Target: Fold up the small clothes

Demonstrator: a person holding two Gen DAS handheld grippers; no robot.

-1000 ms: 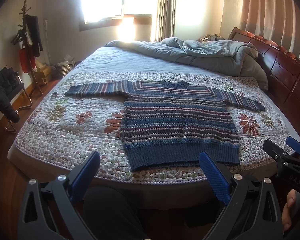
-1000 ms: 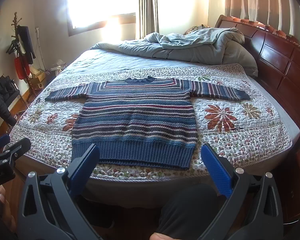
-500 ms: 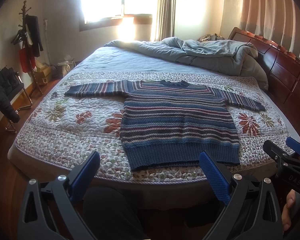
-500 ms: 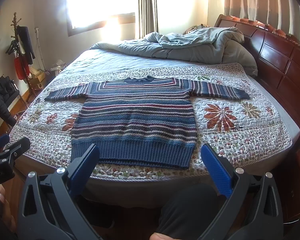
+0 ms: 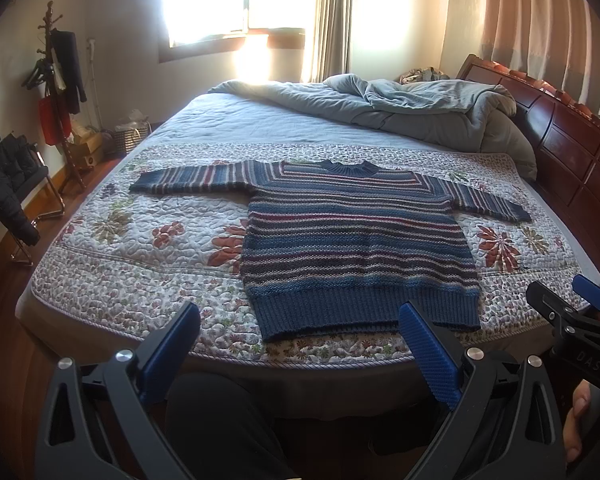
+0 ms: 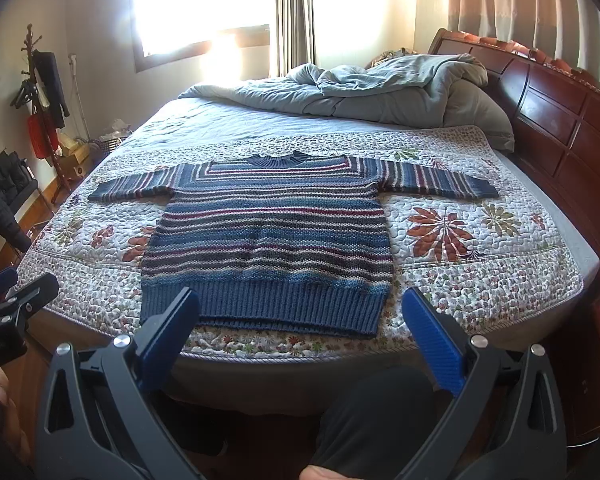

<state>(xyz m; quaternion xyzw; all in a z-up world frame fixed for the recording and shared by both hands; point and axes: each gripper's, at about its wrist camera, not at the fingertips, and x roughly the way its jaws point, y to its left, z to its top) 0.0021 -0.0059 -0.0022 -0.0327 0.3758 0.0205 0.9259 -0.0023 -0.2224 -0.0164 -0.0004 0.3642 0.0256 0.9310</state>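
A blue striped knit sweater point(image 5: 356, 236) point(image 6: 268, 240) lies flat on the floral quilt point(image 5: 140, 256) point(image 6: 480, 264), both sleeves spread sideways, its ribbed hem toward me. My left gripper point(image 5: 300, 320) hovers open in front of the bed's near edge, short of the hem, nothing between its blue pads. My right gripper point(image 6: 300, 308) is open too, held just before the hem, empty. Each gripper shows at the edge of the other's view: the right gripper point(image 5: 568, 312) and the left gripper point(image 6: 16, 292).
A rumpled grey duvet point(image 5: 412, 108) is heaped at the far side by the wooden headboard point(image 5: 572, 152). A coat rack point(image 5: 56, 80) and a chair with a dark jacket point(image 5: 4, 184) stand at the left. The person's dark-trousered knees point(image 5: 220, 420) are below the grippers.
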